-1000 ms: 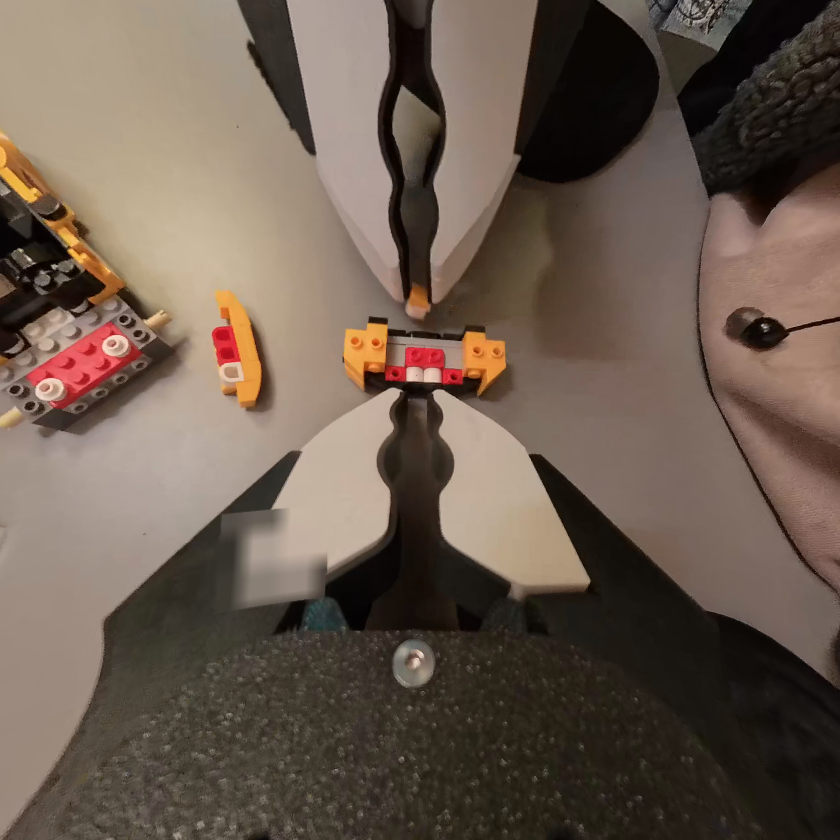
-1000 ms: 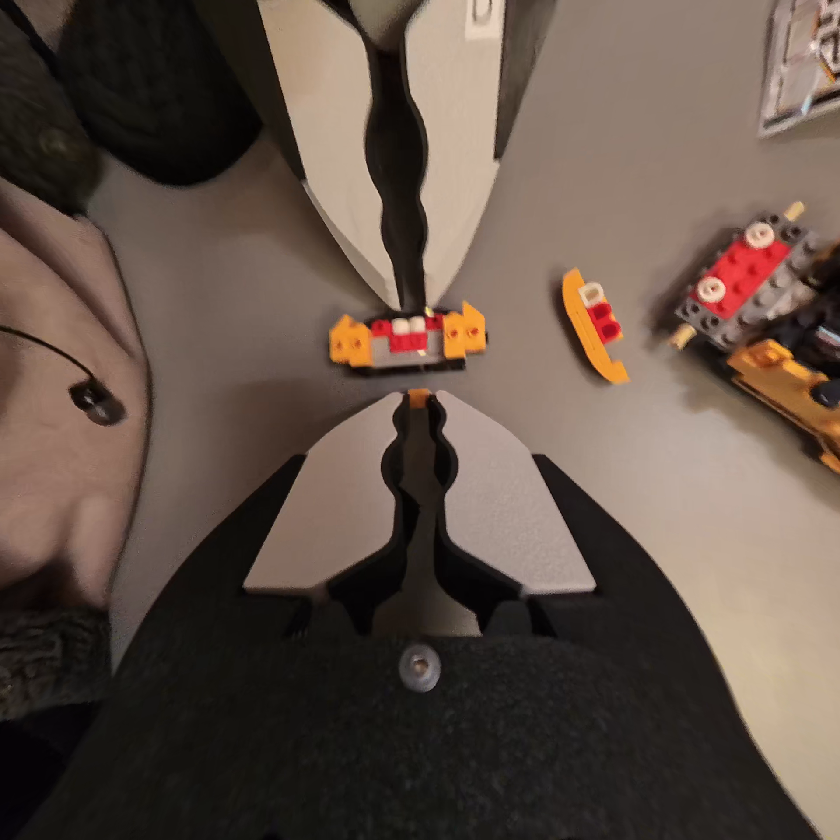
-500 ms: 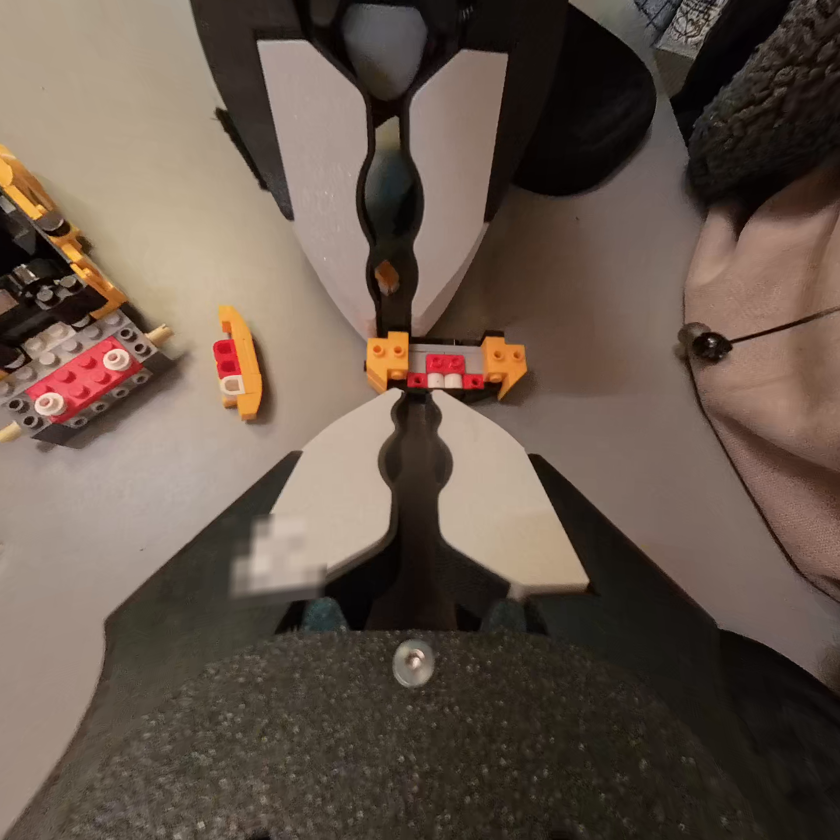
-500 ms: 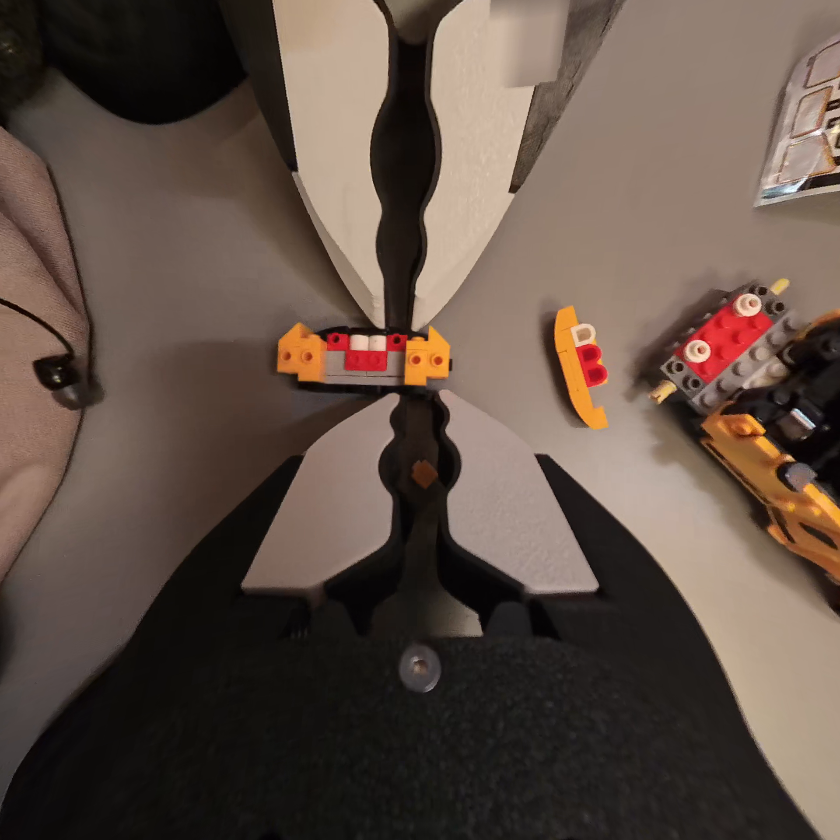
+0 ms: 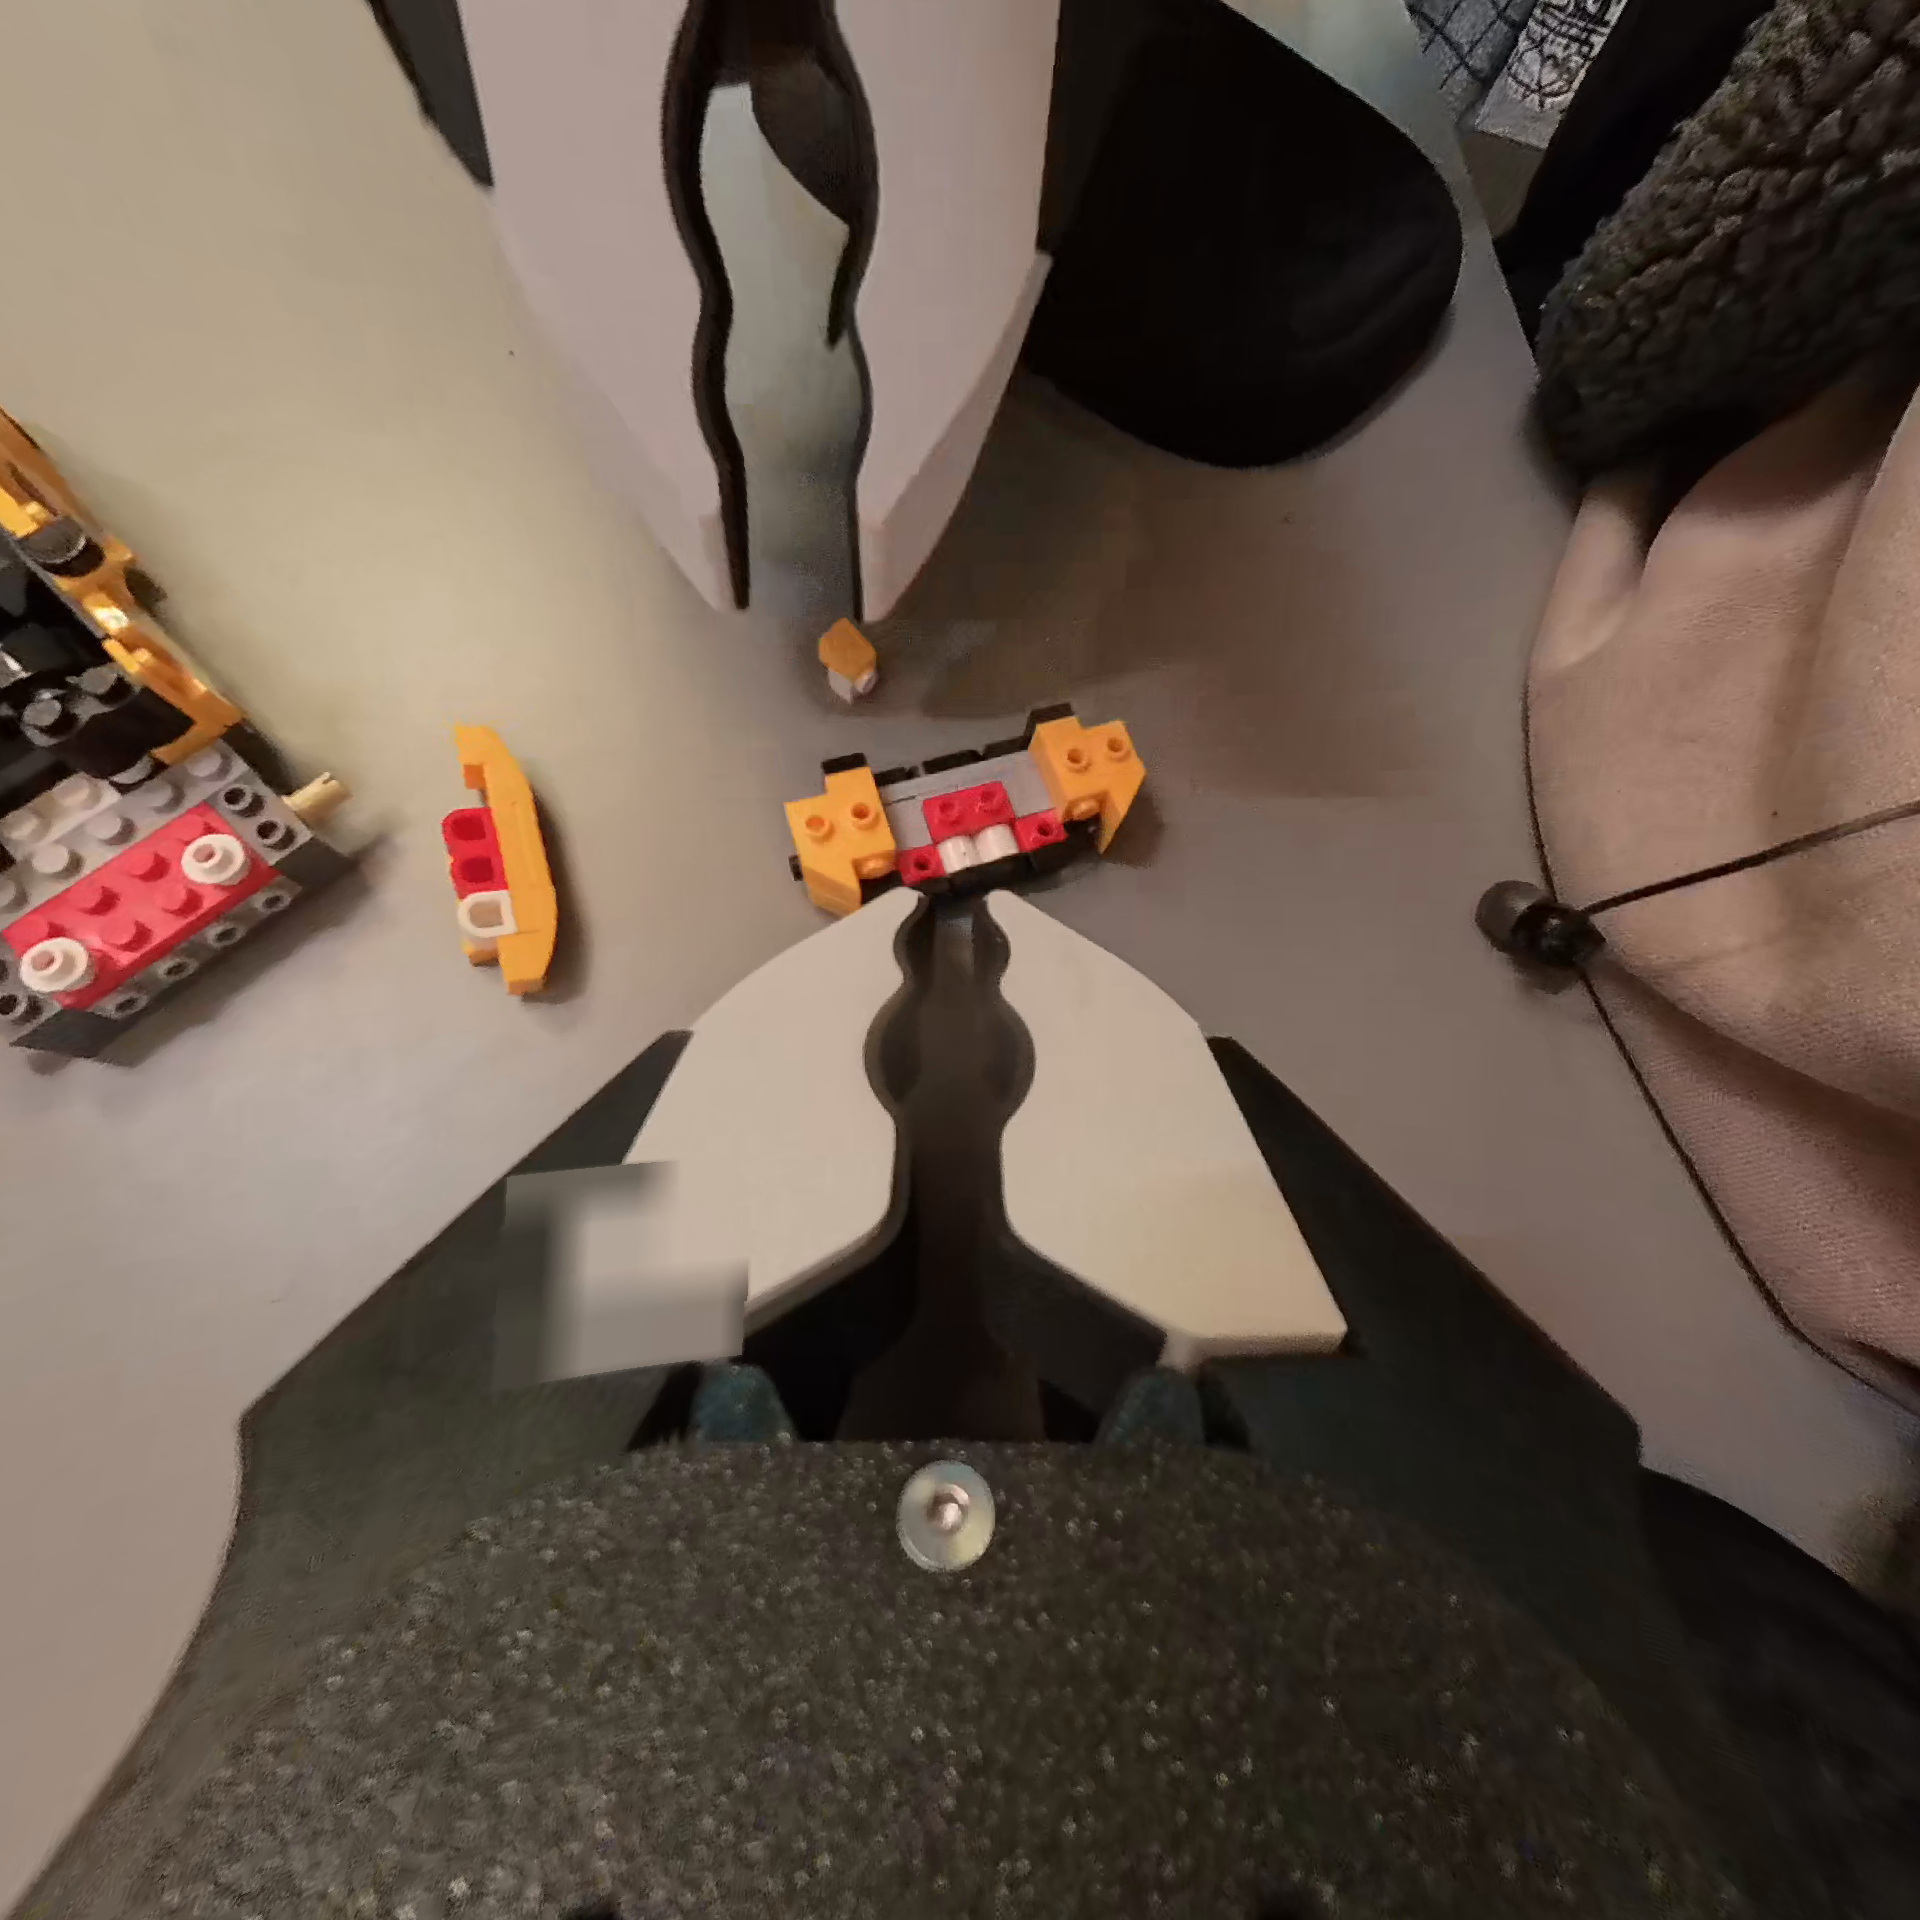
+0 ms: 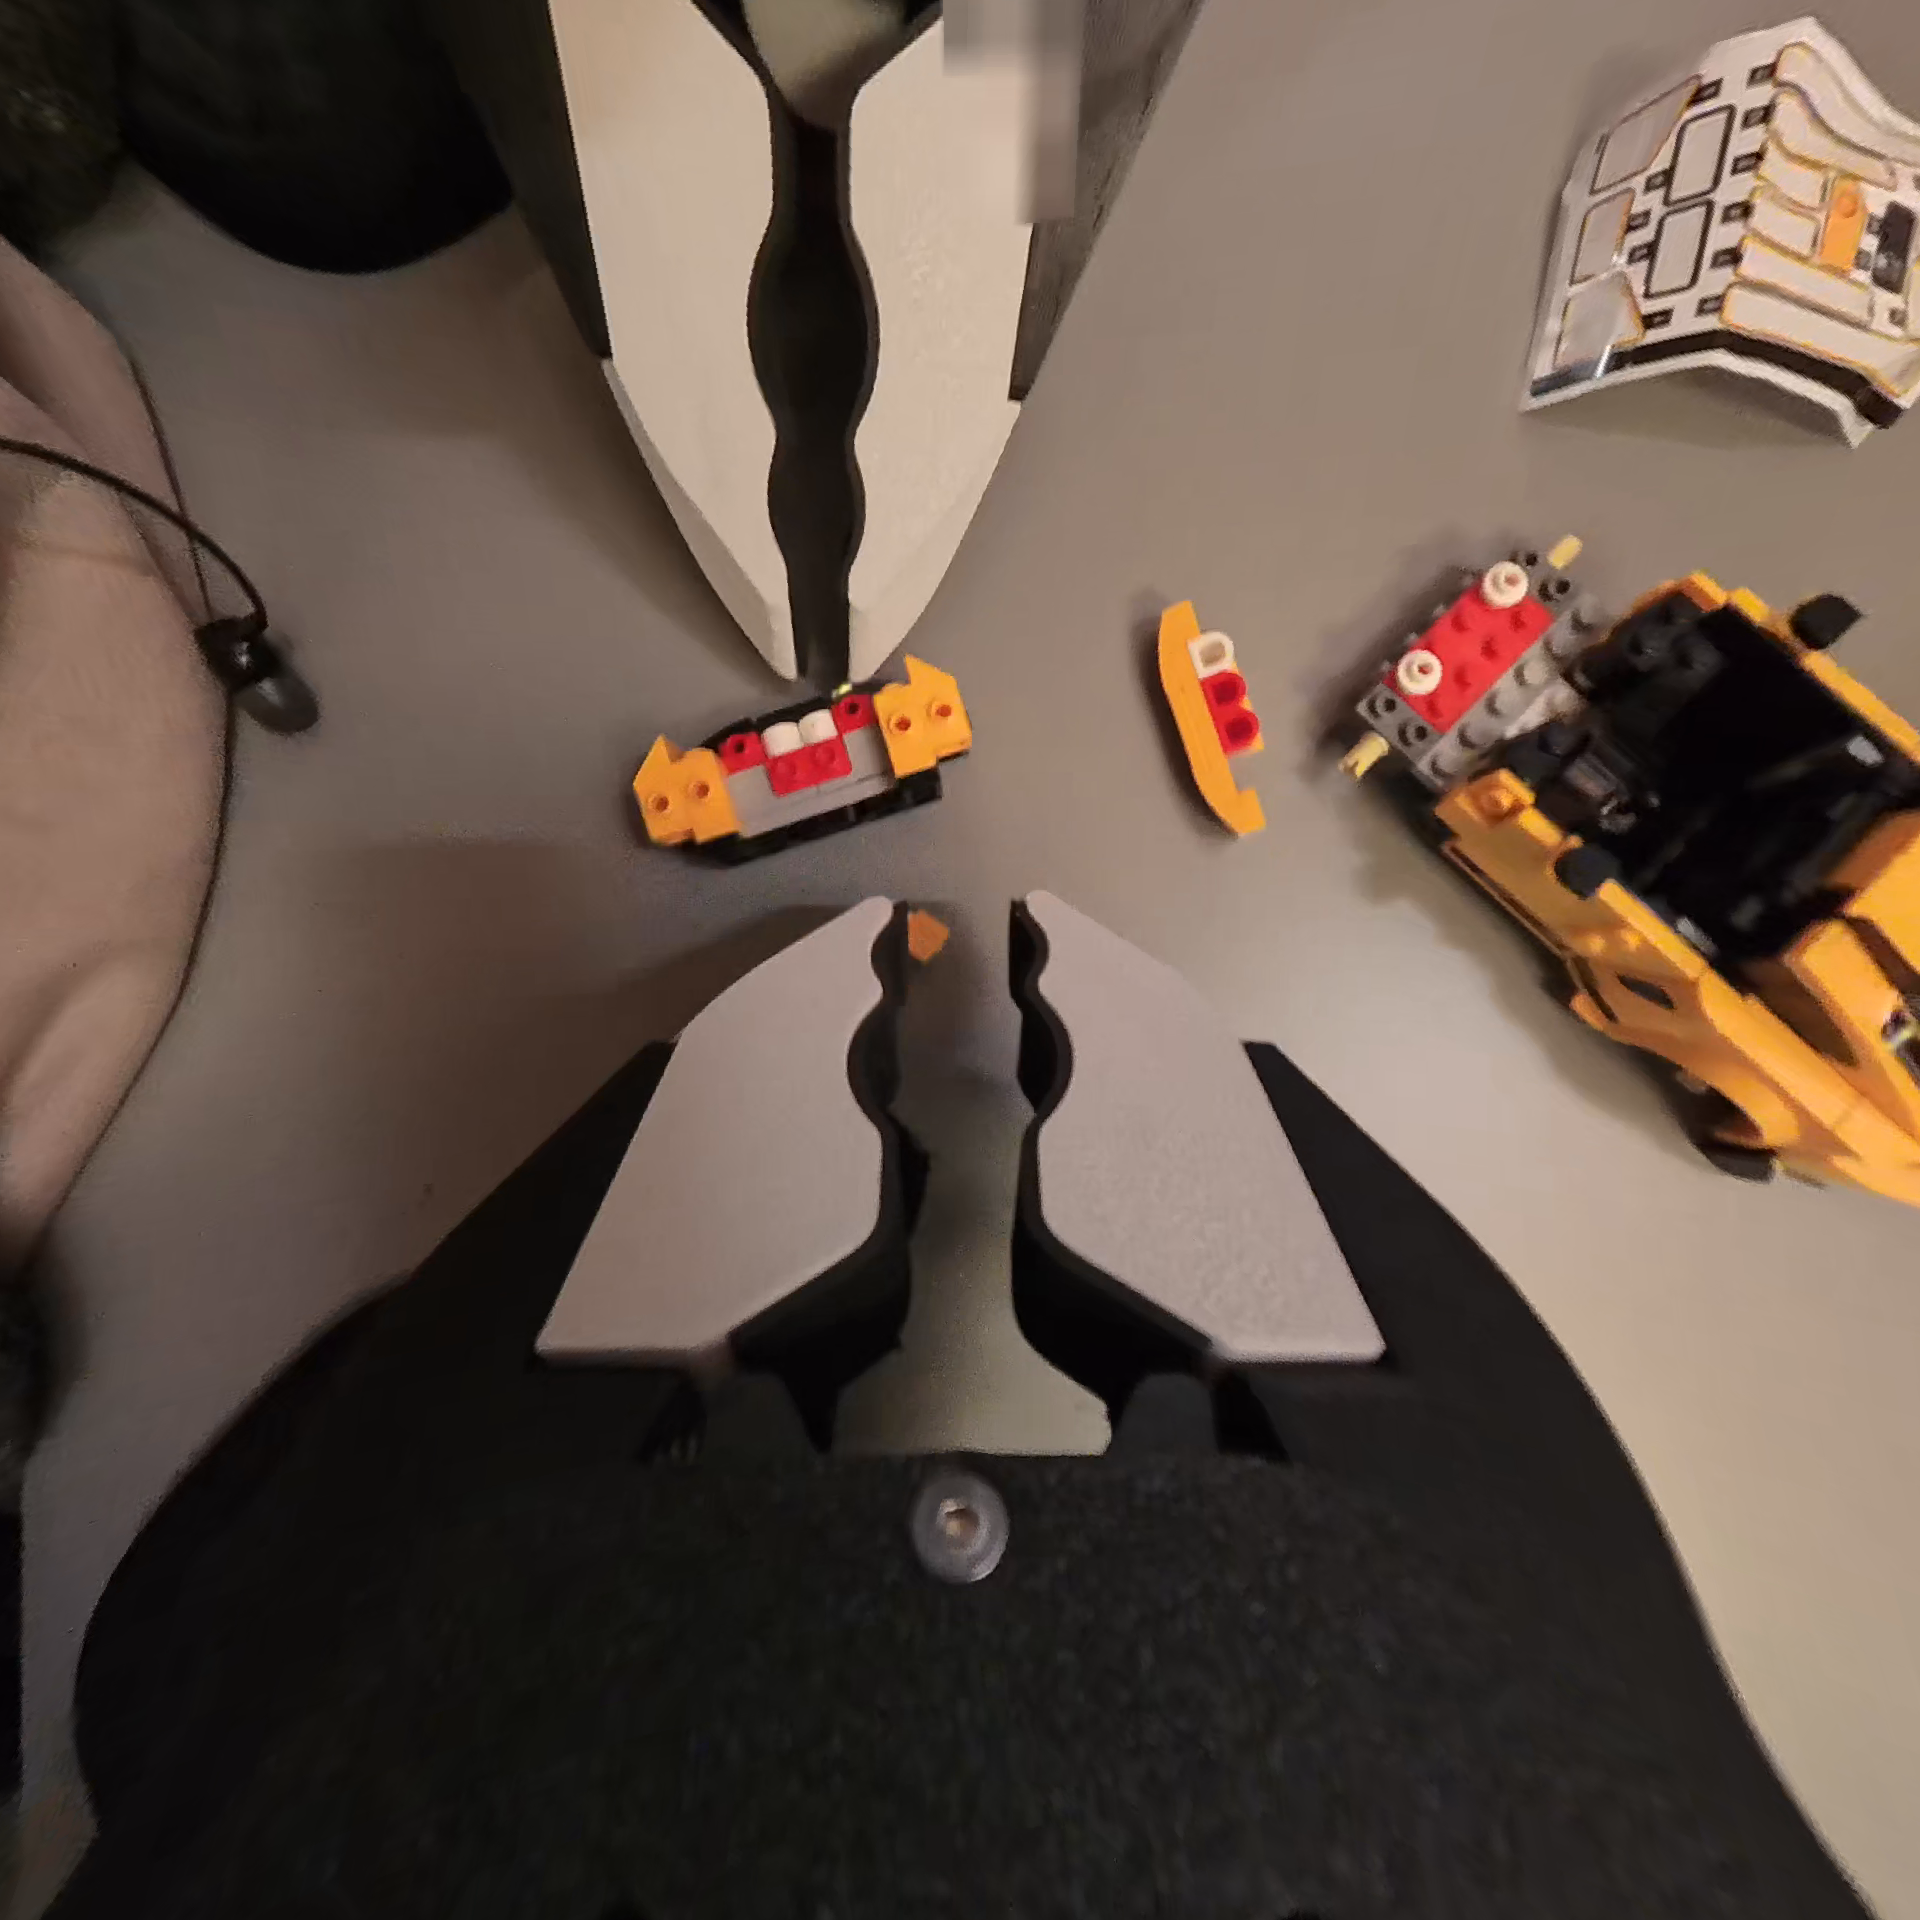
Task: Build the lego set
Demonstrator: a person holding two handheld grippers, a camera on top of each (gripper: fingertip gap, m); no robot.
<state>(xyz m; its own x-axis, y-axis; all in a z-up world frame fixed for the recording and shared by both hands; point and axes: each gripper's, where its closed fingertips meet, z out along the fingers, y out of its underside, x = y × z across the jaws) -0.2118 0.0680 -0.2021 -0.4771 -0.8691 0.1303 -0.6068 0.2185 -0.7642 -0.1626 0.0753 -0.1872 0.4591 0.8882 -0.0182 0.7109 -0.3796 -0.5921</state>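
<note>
Orange small piece (image 6: 926,932) loose on tabletop (image 6: 1351,987) between spread right tongs (image 6: 951,914); bumper assembly (image 5: 961,816) just above, long axis crosswise, pinched by left tongs (image 5: 951,906).

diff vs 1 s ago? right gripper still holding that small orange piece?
No. The right gripper opened and let go of the small orange piece, which now lies on the table just short of the orange-red sub-assembly. That sub-assembly turned slightly askew. The left gripper stayed shut against its edge. The curved orange part and the car body stayed put.
</note>
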